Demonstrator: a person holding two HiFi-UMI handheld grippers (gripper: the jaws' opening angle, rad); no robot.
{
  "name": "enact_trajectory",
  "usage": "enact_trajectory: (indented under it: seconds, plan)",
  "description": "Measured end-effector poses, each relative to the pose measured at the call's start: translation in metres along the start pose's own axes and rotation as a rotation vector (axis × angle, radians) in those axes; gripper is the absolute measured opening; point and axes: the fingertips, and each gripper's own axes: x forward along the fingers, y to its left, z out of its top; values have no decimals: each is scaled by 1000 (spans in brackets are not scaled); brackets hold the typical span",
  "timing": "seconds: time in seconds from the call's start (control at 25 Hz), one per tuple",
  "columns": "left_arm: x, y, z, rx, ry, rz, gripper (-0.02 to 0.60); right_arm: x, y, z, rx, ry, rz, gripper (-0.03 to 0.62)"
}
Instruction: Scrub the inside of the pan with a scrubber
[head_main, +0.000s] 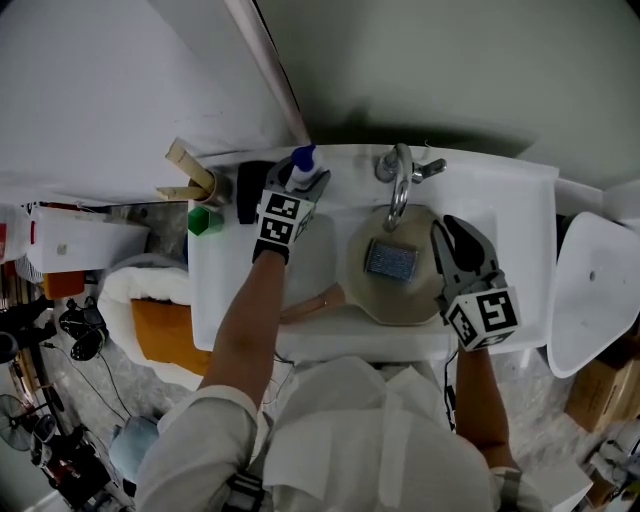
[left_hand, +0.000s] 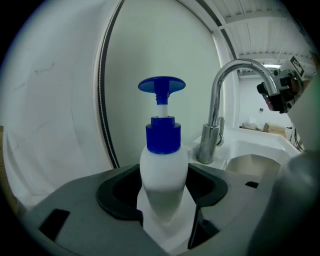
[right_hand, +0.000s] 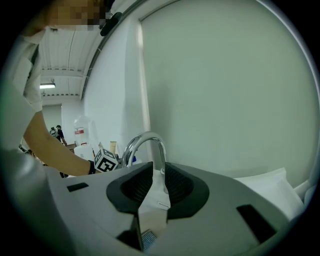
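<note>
Taking soap looks to be the step now, I judge. L gripper (head_main: 305, 190) is at the bottle (left_hand: 163, 170) on the back rim of the sink (head_main: 520, 200), jaws wide apart w/ one on each side of the white body, pads near it but no squeeze visible. To do it well, I would close low on the body, under the blue collar, and keep the bottle upright, bc the body looks round and smooth and may slip out if taken high or w/ tilt; the pump head should stay free. R gripper (head_main: 450, 232) hovers over the right rim of the pan (head_main: 372, 302), jaws only a little apart and nothing btw them. Pan lies in the basin, handle pointing left under the L arm, and the scrubber (head_main: 390, 260) lies flat in its middle, touched by no gripper. Room: the wall is just behind the bottle and the faucet (head_main: 398, 185) near on its right, so the best way out is up and toward the person, not sideways. Spout hangs over the back part of the pan, near the scrubber, so R should come to it from the front or right, where the space is open.
</note>
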Motion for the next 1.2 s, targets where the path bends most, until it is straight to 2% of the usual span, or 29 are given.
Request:
enact_trajectory:
  seconds: [0.24, 0.4, 0.52, 0.64, 0.92, 1.08, 1.2]
  plan:
    - [9, -1, 0, 16, 10, -4, 218, 1, -4, -6, -4, 10, 2, 64]
    - [9, -2, -4, 6, 26, -14, 210, -2, -6, -2, -22, 13, 2, 64]
    - [0, -13, -4, 34, 61, -37, 207, -8, -2, 3, -50, 8, 5, 64]
    - [-19, -36, -1, 56, 66, -73, 207, -15, 7, 10, -75, -10, 19, 64]
    - [-80, -112, 17, 66, 5, -172, 207, -32, 40, 8, -74, -23, 90, 64]
    - [-103, -153, 13, 104, 53, -211, 207, -42, 67, 0, -78, -18, 141, 64]
    - [-110, -176, 2, 119, 104, -227, 207, -46, 88, -3, -124, -36, 195, 43]
